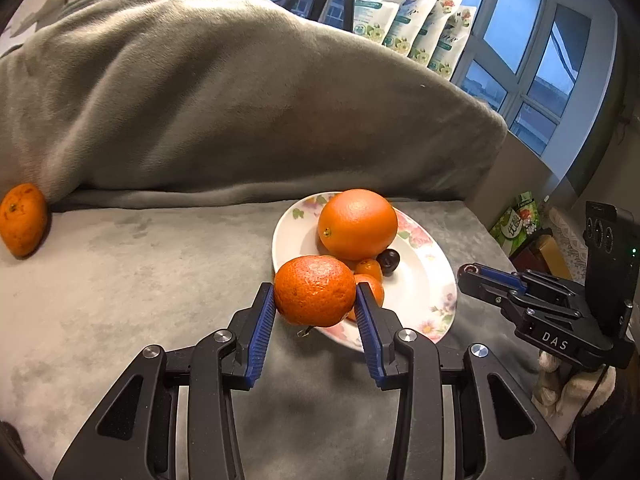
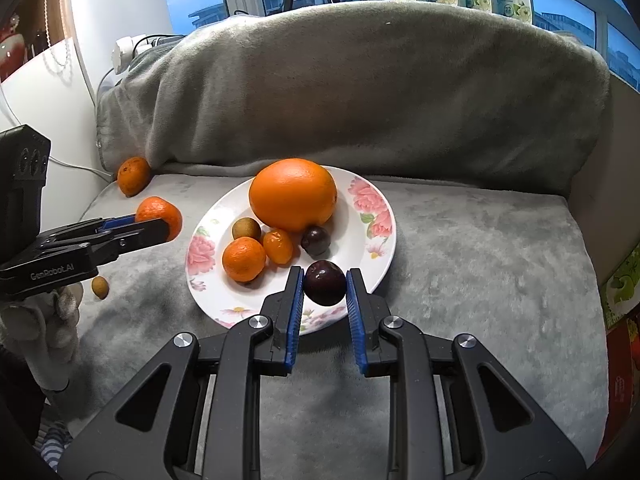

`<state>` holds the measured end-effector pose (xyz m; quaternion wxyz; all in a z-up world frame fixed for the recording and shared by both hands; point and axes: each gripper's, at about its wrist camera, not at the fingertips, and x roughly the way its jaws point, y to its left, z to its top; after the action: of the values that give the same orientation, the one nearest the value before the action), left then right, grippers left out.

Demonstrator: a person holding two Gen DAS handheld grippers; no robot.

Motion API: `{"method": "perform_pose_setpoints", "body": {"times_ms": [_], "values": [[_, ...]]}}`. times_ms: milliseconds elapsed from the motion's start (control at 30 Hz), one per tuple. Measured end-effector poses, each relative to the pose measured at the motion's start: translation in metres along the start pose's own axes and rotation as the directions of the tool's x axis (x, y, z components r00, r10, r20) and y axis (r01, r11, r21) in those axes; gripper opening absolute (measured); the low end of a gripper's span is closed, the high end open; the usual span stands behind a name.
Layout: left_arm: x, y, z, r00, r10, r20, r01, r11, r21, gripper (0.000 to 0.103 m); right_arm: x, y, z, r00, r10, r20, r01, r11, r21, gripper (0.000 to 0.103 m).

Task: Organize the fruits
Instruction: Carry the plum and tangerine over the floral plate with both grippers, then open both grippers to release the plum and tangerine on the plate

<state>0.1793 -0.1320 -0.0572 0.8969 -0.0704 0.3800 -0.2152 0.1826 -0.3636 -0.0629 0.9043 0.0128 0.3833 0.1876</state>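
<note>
A white floral plate [image 2: 372,236] [image 1: 424,280] sits on the grey sofa seat. It holds a big orange [image 2: 293,195] [image 1: 357,224], a small mandarin [image 2: 243,259], a kumquat [image 2: 278,246], a brown-green small fruit [image 2: 246,229] and a dark plum [image 2: 315,240] [image 1: 388,261]. My left gripper [image 1: 315,300] [image 2: 160,229] is shut on a mandarin [image 1: 315,291] [image 2: 160,211], held just left of the plate. My right gripper [image 2: 324,286] is shut on a dark plum [image 2: 324,283] over the plate's near rim.
Another mandarin [image 2: 133,176] [image 1: 23,225] lies at the seat's far left against the blanket-covered backrest [image 2: 360,92]. A small brown fruit [image 2: 100,287] lies on the seat left of the plate. Windows and refill pouches [image 1: 412,20] stand behind the sofa.
</note>
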Motion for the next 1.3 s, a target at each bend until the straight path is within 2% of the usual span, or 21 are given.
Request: {"method": "perform_pose_setpoints", "body": {"times_ms": [600, 700, 733, 767, 800, 867, 933, 1000, 1067, 1100, 1300], "values": [[0.008, -0.008, 0.004, 1.000, 0.002, -0.009, -0.001, 1.000, 0.021, 0.040, 0.007, -0.002, 0.002, 1.000, 0.001, -0.005, -0.001, 1.000, 0.000, 0.022], [0.008, -0.009, 0.004, 1.000, 0.001, -0.009, -0.001, 1.000, 0.021, 0.042, 0.007, -0.002, 0.001, 1.000, -0.001, -0.004, 0.001, 1.000, 0.001, 0.024], [0.008, -0.009, 0.005, 1.000, -0.003, -0.006, 0.003, 1.000, 0.023, 0.049, 0.007, -0.002, 0.001, 1.000, 0.002, -0.004, -0.002, 1.000, 0.001, 0.027], [0.007, -0.009, 0.005, 1.000, -0.003, -0.001, 0.003, 1.000, 0.025, 0.054, 0.006, -0.002, 0.001, 1.000, 0.003, -0.001, -0.003, 1.000, 0.002, 0.040], [0.006, -0.009, 0.006, 1.000, -0.005, 0.006, 0.004, 1.000, 0.024, 0.055, 0.005, -0.002, 0.001, 1.000, -0.002, 0.005, 0.002, 1.000, 0.002, 0.055], [0.006, -0.009, 0.008, 1.000, -0.007, 0.010, 0.007, 1.000, 0.022, 0.059, 0.002, -0.002, 0.002, 1.000, -0.009, 0.024, 0.009, 1.000, 0.002, 0.065], [0.004, -0.009, 0.009, 1.000, -0.002, 0.017, 0.002, 1.000, 0.020, 0.068, -0.001, -0.003, 0.003, 0.999, -0.019, 0.036, 0.018, 1.000, 0.005, 0.068], [0.003, -0.008, 0.010, 1.000, -0.004, 0.019, 0.004, 1.000, 0.013, 0.071, -0.004, -0.004, 0.004, 0.999, -0.028, 0.046, 0.028, 1.000, 0.007, 0.083], [0.002, -0.008, 0.010, 1.000, 0.006, 0.017, -0.006, 1.000, 0.005, 0.079, -0.007, -0.005, 0.005, 0.997, -0.048, 0.060, 0.047, 0.999, 0.011, 0.094], [0.001, -0.008, 0.010, 1.000, 0.008, 0.020, -0.008, 1.000, 0.003, 0.079, -0.008, -0.006, 0.006, 0.996, -0.063, 0.067, 0.063, 0.998, 0.015, 0.097], [-0.003, -0.011, 0.010, 1.000, 0.018, 0.022, -0.018, 1.000, 0.005, 0.079, -0.010, -0.009, 0.008, 0.994, -0.084, 0.065, 0.082, 0.996, 0.027, 0.097]]}}
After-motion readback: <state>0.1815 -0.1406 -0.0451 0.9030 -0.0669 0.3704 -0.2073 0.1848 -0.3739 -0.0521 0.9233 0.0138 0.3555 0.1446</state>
